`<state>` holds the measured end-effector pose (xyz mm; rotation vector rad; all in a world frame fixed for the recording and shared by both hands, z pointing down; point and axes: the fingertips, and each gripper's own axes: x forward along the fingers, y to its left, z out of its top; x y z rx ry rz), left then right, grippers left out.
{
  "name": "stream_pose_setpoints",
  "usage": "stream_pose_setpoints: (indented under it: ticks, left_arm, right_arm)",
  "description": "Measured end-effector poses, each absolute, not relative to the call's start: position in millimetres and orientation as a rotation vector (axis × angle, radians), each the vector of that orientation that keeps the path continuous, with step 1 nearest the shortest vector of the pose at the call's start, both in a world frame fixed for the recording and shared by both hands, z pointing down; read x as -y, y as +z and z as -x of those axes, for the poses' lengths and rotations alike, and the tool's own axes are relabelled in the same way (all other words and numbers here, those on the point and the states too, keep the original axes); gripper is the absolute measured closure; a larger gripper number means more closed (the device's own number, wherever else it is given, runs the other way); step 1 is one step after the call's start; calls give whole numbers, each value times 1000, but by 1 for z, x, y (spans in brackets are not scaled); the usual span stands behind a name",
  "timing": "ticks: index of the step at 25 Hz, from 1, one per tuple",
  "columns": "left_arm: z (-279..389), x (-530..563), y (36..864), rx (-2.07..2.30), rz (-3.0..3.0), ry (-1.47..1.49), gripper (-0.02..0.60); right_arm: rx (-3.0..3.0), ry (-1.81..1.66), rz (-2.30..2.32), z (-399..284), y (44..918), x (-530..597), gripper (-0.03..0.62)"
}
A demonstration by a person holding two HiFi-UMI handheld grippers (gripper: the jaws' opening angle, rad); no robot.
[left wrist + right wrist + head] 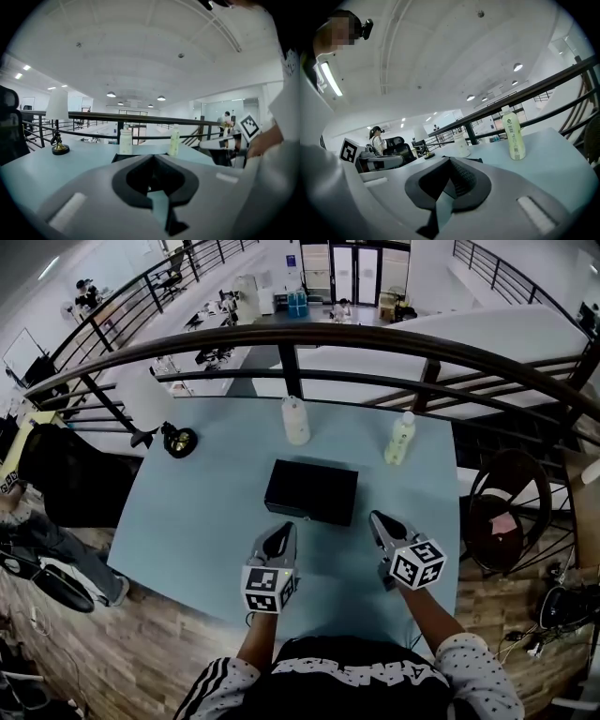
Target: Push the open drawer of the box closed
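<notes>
**Both grippers shut, parked just short of the box**

Light blue desk (187,521) up against a dark railing (375,338), w/ an open office floor below.

Black box (311,491) sits approx mid-desk, long side facing the person. From the head view it reads as one plain dark block. Can't tell if the drawer sticks out at all.

L hand-held gripper (284,531): jaws together, tips meeting, nothing between them. It is near the box's front left corner but not touching. Its own view (151,159) confirms it: closed, only bare desk past the tips.

R hand-held gripper (376,517): jaws also together, nothing held. It is just off the box's front right corner, apart from it. Its own view (450,161) shows the same, tips closed.

Both grippers are held low over the near part of the desk, one either side, pointing away from the person twd the box.

Behind the box:
- white bottle (295,421), upright, to the left
- pale green-label bottle (399,439), upright, to the right, well apart from the white one
- small lamp (173,432) w/ white shade and round brass-looking base, far left edge
</notes>
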<state>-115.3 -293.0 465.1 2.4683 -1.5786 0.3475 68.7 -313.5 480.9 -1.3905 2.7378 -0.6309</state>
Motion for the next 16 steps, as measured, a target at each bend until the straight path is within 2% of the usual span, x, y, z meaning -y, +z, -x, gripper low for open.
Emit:
stream_pose_setpoints:
  ticks: [16]
  left_arm:
    - [108,272,456,1617,-2447,342,581]
  right_arm:
    - [-2760,-612,1345,-75,472,292,597]
